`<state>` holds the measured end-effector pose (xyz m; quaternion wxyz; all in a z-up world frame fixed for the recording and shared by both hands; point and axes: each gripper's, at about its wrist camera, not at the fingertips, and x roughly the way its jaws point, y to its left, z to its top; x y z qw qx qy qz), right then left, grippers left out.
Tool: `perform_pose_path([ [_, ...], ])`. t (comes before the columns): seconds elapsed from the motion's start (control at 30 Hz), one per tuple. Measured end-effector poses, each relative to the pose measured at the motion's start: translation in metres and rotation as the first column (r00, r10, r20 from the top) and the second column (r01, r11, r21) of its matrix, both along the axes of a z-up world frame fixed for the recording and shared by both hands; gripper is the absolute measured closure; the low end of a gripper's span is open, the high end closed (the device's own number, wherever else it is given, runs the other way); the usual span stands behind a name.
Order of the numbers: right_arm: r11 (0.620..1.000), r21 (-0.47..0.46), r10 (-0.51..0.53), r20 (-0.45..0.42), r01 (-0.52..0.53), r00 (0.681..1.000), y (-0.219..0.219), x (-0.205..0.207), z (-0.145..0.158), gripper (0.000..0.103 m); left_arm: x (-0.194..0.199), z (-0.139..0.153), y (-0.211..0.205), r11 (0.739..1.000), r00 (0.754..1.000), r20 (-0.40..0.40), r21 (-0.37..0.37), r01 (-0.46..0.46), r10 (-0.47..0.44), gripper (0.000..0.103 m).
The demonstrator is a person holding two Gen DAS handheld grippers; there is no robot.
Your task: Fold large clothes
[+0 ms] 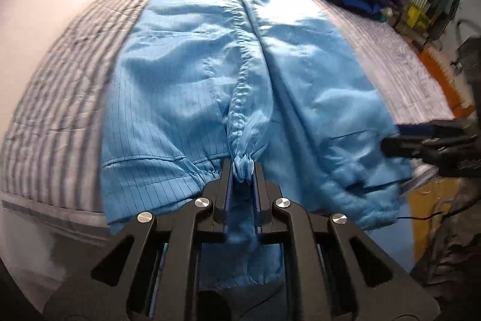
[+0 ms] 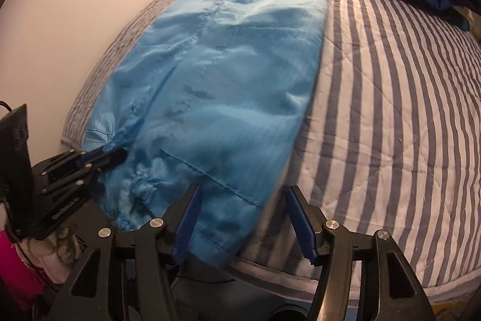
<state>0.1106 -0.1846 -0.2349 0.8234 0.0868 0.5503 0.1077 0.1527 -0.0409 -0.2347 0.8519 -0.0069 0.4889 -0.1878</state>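
Blue garment [image 1: 186,56] — left gripper [image 1: 243,167] pinching

A large light-blue garment [image 1: 192,74], a coverall of thin, slightly shiny fabric with a fine dark grid, lies lengthwise on the striped bed [image 2: 390,86]. Its collar end lies far up the bed and its two legs reach toward the near edge. A stitched seam runs down the middle. The cloth is spread fairly flat with soft wrinkles. The leg cuffs are gathered with elastic and hang a little over the bed's near edge. Where the legs meet, a fold is bunched into a small tight knot-like wad.
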Motion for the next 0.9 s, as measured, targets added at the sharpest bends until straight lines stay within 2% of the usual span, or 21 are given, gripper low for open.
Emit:
perform_pose_path([
  [0.03, 1.000, 0.000, -0.003, -0.004, 0.003, 1.000, -0.001, 0.000, -0.002, 0.043, -0.003, 0.002, -0.005, 1.000, 1.000, 0.006, -0.004, 0.020, -0.020, 0.094],
  [0.1, 1.000, 0.000, -0.005, -0.009, 0.005, 1.000, -0.002, 0.000, -0.003, 0.043, -0.009, 0.002, -0.016, 0.996, 0.998, 0.039, 0.068, 0.052, -0.055, 0.093],
  [0.13, 1.000, -0.002, -0.006, -0.006, 0.006, 1.000, -0.003, -0.001, -0.003, 0.043, -0.011, 0.001, -0.016, 0.995, 0.997, 0.043, 0.081, 0.060, -0.064, 0.093],
  [0.23, 1.000, 0.013, -0.018, 0.004, 0.018, 1.000, -0.006, -0.003, -0.001, 0.042, -0.009, 0.002, -0.009, 0.998, 0.998, 0.007, 0.030, 0.059, -0.060, 0.091],
  [0.3, 0.999, 0.038, -0.029, 0.002, 0.029, 1.000, -0.011, -0.004, -0.001, 0.041, -0.008, 0.007, 0.001, 0.997, 0.997, -0.047, -0.043, 0.060, -0.062, 0.078],
  [0.33, 0.998, 0.056, -0.034, -0.002, 0.035, 0.999, -0.014, -0.004, -0.002, 0.041, -0.008, 0.012, 0.007, 0.995, 0.996, -0.061, -0.083, 0.057, -0.062, 0.075],
  [0.43, 0.994, 0.101, -0.042, -0.015, 0.043, 0.999, -0.024, -0.004, -0.005, 0.040, -0.008, 0.035, 0.038, 0.984, 0.999, -0.048, -0.181, -0.003, -0.006, 0.064],
  [0.47, 0.992, 0.117, -0.045, -0.017, 0.046, 0.999, -0.026, -0.005, -0.006, 0.040, -0.007, 0.040, 0.049, 0.979, 0.999, -0.044, -0.203, -0.032, 0.024, 0.052],
  [0.5, 0.990, 0.134, -0.048, -0.021, 0.051, 0.999, -0.029, -0.006, -0.006, 0.040, -0.002, 0.045, 0.067, 0.971, 0.996, -0.041, -0.222, -0.084, 0.077, 0.045],
  [0.6, 0.966, 0.247, -0.067, -0.042, 0.075, 0.997, -0.043, -0.011, -0.011, 0.039, 0.016, 0.041, 0.109, 0.948, 0.975, -0.084, -0.231, -0.217, 0.203, 0.045],
  [0.63, 0.955, 0.285, -0.070, -0.049, 0.081, 0.996, -0.046, -0.011, -0.013, 0.039, 0.025, 0.032, 0.122, 0.932, 0.964, -0.138, -0.255, -0.257, 0.228, 0.045],
  [0.73, 0.924, 0.373, -0.062, -0.069, 0.083, 0.996, -0.051, -0.009, -0.017, 0.038, 0.044, 0.002, 0.139, 0.901, 0.931, -0.285, -0.300, -0.313, 0.229, 0.045],
  [0.77, 0.917, 0.391, -0.057, -0.071, 0.081, 0.996, -0.051, -0.009, -0.018, 0.039, 0.045, -0.004, 0.140, 0.897, 0.925, -0.308, -0.309, -0.317, 0.221, 0.049],
  [0.8, 0.905, 0.418, -0.050, -0.075, 0.077, 0.996, -0.051, -0.009, -0.019, 0.042, 0.048, -0.014, 0.139, 0.892, 0.917, -0.346, -0.323, -0.316, 0.200, 0.058],
  [0.87, 0.873, 0.482, -0.030, -0.093, 0.071, 0.995, -0.049, -0.005, -0.026, 0.047, 0.048, -0.019, 0.138, 0.886, 0.921, -0.344, -0.346, -0.308, 0.186, 0.061],
  [0.9, 0.866, 0.495, -0.028, -0.098, 0.073, 0.995, -0.048, -0.003, -0.028, 0.047, 0.050, -0.020, 0.137, 0.884, 0.921, -0.352, -0.360, -0.298, 0.167, 0.068],
])
